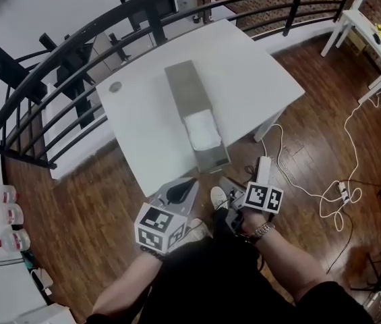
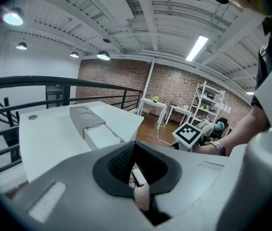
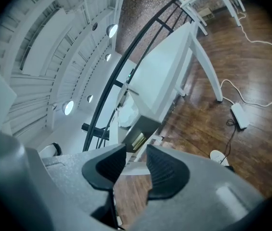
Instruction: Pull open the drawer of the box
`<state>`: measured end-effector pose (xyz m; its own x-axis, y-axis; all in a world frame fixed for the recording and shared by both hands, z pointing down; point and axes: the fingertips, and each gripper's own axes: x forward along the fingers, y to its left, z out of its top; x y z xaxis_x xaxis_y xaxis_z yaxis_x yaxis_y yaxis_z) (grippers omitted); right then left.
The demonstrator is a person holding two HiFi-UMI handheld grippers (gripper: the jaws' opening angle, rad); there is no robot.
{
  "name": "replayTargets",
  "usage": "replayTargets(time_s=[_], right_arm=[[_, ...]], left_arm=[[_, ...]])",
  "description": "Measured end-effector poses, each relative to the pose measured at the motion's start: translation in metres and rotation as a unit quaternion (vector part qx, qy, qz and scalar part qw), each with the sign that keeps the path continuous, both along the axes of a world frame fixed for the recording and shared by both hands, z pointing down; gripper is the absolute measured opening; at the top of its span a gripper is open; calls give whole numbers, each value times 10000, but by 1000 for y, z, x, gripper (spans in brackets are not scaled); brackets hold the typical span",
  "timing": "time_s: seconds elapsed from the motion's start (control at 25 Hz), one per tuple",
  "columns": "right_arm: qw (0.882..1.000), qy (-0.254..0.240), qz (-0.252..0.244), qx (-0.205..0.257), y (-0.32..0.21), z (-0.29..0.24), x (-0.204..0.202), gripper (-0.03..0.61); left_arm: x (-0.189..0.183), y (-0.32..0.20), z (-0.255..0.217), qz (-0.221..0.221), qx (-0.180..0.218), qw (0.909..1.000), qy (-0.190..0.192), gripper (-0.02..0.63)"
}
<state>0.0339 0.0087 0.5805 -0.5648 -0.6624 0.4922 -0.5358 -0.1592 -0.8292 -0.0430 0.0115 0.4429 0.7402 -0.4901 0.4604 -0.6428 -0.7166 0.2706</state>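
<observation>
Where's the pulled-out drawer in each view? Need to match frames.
Head view: drawer at centre, sticking out of the box toward the person.
Left gripper view: drawer left of centre, lower half.
Right gripper view: drawer at centre, its front facing the camera.
Shared landmark: the white table under it.

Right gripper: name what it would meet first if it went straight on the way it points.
Probably the front of the pulled-out drawer, straight beyond the right gripper's open, empty jaws. Depth is unclear, so it could slip just under it.
</observation>
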Motion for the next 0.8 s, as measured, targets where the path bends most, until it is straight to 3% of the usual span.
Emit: replayTargets(time_s=[0.12,0.24,0.36,0.44,0.6,0.8], right_arm=[[9994,334,21,101,7,-8,7,117],[9959,856,-37,298,13,-22,13,62],[9879,1407,-154,637,16,-47,16,-4],[9791,1772,-310,945,16,-69,14,-8],[9520,2504,-769,1587,18,-112,0,-8],[9002,3382,-1346,2389,20,-156,-16,-8]], left_arm=[[-1,2,-7,33,89,9999,74,11],[-4,4,-14,53,160,9997,157,11],[-6,7,-20,81,215,9995,217,11],[-8,11,-26,102,251,9993,254,11],[-16,16,-40,72,378,9986,354,11],[-16,18,-57,1,557,9974,462,11]])
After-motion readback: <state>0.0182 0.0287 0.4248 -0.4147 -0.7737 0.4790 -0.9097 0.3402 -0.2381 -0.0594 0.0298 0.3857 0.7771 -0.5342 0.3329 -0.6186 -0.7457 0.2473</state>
